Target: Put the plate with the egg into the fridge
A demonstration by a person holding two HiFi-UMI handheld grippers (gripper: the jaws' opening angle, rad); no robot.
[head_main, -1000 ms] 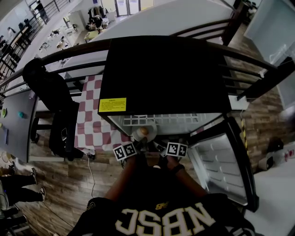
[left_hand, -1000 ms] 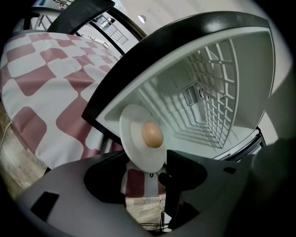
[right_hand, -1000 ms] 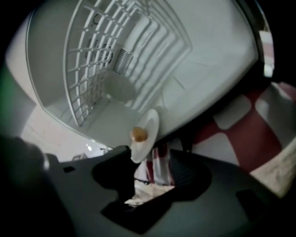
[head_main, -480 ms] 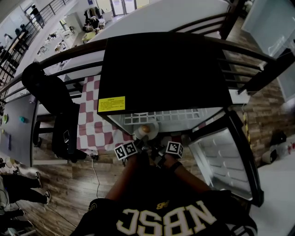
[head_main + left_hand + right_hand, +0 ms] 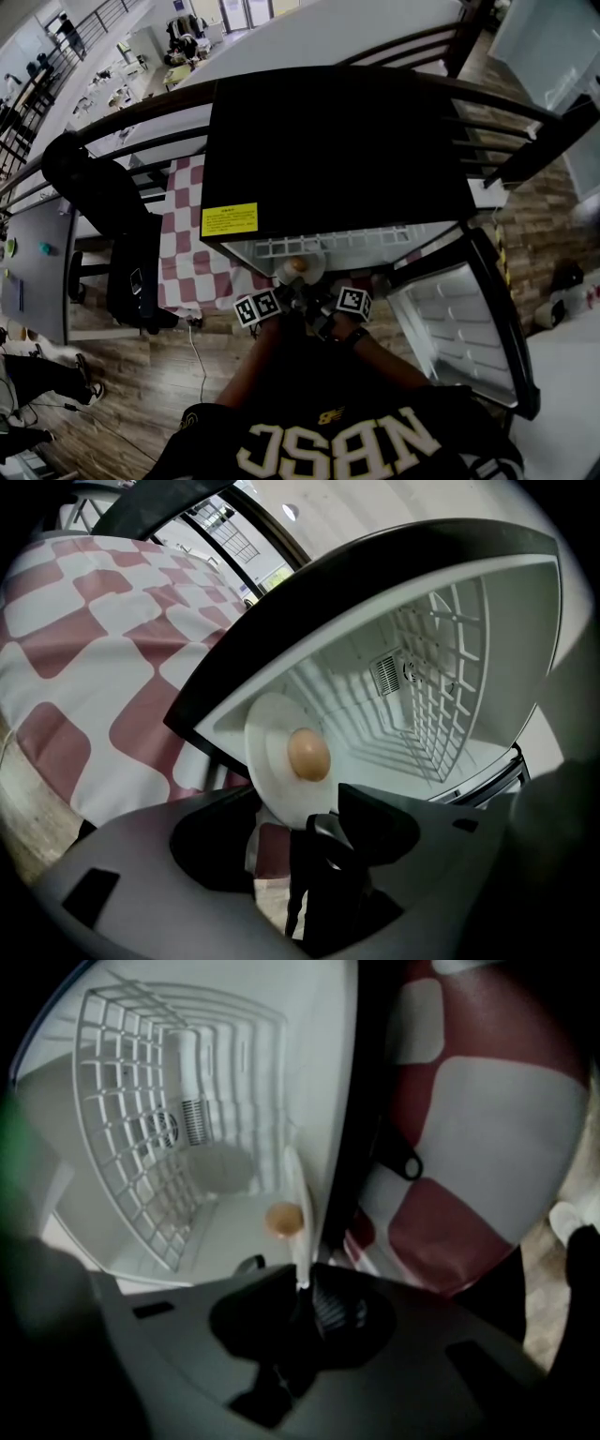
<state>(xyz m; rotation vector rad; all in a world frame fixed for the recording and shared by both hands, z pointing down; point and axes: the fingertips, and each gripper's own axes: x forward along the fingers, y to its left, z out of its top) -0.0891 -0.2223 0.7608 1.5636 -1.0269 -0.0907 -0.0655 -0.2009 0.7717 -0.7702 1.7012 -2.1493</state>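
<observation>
Left tongs (image 5: 305, 832) are clamped on the near rim of the plate (image 5: 272, 761). The rim sits right between the jaws in the left gripper view.

Right tongs (image 5: 302, 1293): jaws have just been closing with the plate rim between them, seen edge-on in the right gripper view. They pinch it now. So I hold the plate from my side with both tongs, tips close together.

Egg (image 5: 308, 755) is brown and whole, sitting at the plate's centre.

The plate is at the mouth of the fridge (image 5: 337, 150), toward the left of the opening, just at the front lip. I can't tell whether it touches the fridge floor.

Fridge:
- Black outside, white inside.
- Door (image 5: 459, 319) is swung open to my right.
- White wire shelf (image 5: 319, 244) runs across the compartment. In the head view the plate shows just in front of its edge.
- Small vent (image 5: 387, 674) on the back wall.
- Yellow label (image 5: 230, 218) on the top, near the front left corner.

Around it:
- Red-and-white checked cloth (image 5: 192, 253) covers the bench just left of the fridge.
- Black chair (image 5: 94, 187) stands further left.
- Wood floor (image 5: 187, 375) under me.
</observation>
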